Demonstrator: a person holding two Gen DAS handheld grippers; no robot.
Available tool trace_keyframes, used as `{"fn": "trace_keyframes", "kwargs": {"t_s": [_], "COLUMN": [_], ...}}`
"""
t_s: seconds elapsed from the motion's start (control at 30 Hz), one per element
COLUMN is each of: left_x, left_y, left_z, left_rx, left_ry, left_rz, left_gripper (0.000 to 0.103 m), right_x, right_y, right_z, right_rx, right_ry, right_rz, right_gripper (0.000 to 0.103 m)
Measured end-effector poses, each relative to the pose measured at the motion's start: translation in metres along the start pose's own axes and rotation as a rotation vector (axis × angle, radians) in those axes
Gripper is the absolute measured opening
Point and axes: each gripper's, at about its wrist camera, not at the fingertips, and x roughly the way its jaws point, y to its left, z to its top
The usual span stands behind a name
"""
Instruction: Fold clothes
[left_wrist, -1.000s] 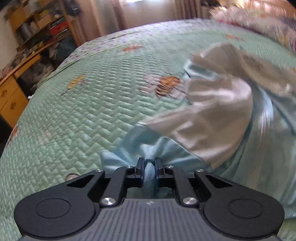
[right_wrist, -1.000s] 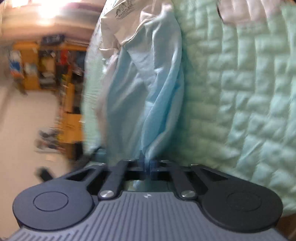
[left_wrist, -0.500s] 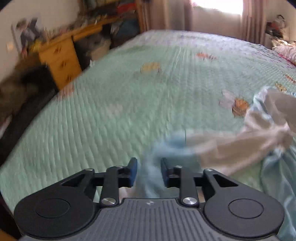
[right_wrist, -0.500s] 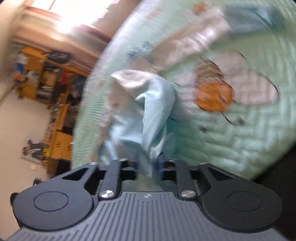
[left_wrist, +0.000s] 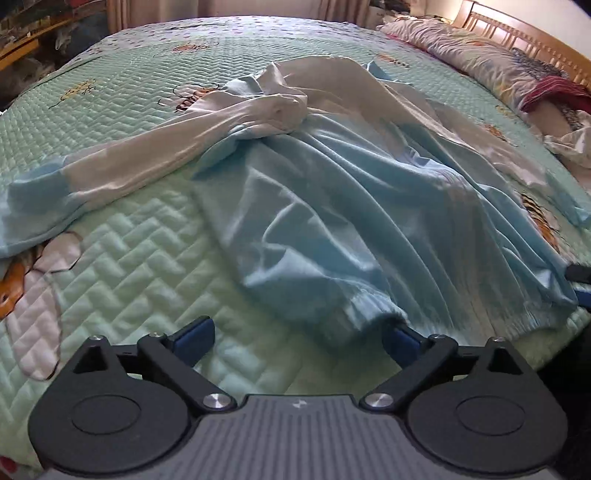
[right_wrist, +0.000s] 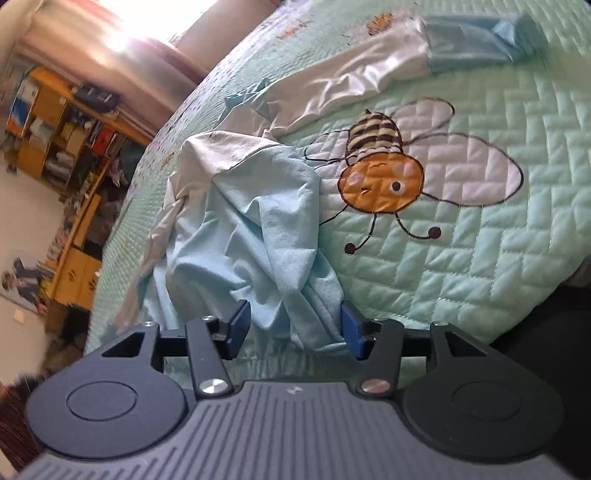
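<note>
Sweatshirt (left_wrist: 332, 206) spread lengthwise up the bed (left_wrist: 140, 266), hem nearest both tools.
Left tool (left_wrist: 295, 334) wide open, empty; right tool (right_wrist: 293, 325) open, loosely straddling hem, lower centre.

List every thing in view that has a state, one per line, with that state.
left gripper: open, holding nothing, at the hem.
right gripper: open, hem cloth loose between its fingers.
blue and white sweatshirt: unfolded, rumpled, lying on the bed.
left sleeve: stretched out flat to the side.
quilted bedspread: spread flat over the bed.
pillow: lying at the headboard.
</note>
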Motion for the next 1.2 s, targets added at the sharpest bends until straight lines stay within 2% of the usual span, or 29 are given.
{"fn": "trace_keyframes", "kwargs": {"t_s": [0.13, 0.33, 0.43, 0.53, 0.8, 0.83, 0.9, 0.93, 0.97, 1.1, 1.2], "left_x": [-0.011, -0.01, -0.009, -0.008, 0.019, 0.023, 0.03, 0.034, 0.037, 0.046, 0.027], "left_y": [0.017, 0.034, 0.042, 0.051, 0.059, 0.06, 0.062, 0.063, 0.064, 0.068, 0.061], "left_z": [0.003, 0.003, 0.002, 0.002, -0.006, -0.007, -0.009, -0.01, -0.011, -0.018, -0.015], "left_rx": [-0.098, -0.244, -0.316, -0.388, -0.575, -0.599, -0.645, -0.669, -0.692, -0.776, -0.728], "left_ry": [0.005, 0.008, 0.01, 0.011, 0.069, 0.077, 0.092, 0.099, 0.107, 0.107, 0.059], "left_rz": [-0.048, -0.132, -0.173, -0.214, -0.357, -0.375, -0.411, -0.429, -0.447, -0.502, -0.474], "left_gripper": [0.096, 0.096, 0.102, 0.102, 0.1, 0.095, 0.068, 0.034, 0.014, 0.008, 0.008], "right_x": [0.001, 0.009, 0.01, 0.01, 0.012, 0.012, 0.013, 0.014, 0.014, 0.016, 0.017], "right_y": [-0.001, -0.01, -0.012, -0.011, -0.01, -0.011, -0.011, -0.012, -0.012, -0.01, -0.008], "right_z": [-0.004, -0.007, -0.009, -0.011, -0.013, -0.012, -0.012, -0.012, -0.012, -0.012, -0.011], "right_rx": [-0.042, -0.007, -0.004, -0.014, -0.015, -0.014, -0.011, -0.009, -0.006, -0.02, -0.05], "right_ry": [-0.015, -0.024, -0.034, -0.045, -0.052, -0.052, -0.053, -0.054, -0.055, -0.058, -0.054], "right_rz": [-0.006, 0.009, 0.025, 0.029, 0.031, 0.033, 0.036, 0.039, 0.04, 0.038, 0.032], "right_gripper": [0.055, 0.057, 0.06, 0.061, 0.062, 0.062, 0.062, 0.062, 0.062, 0.065, 0.065]}}
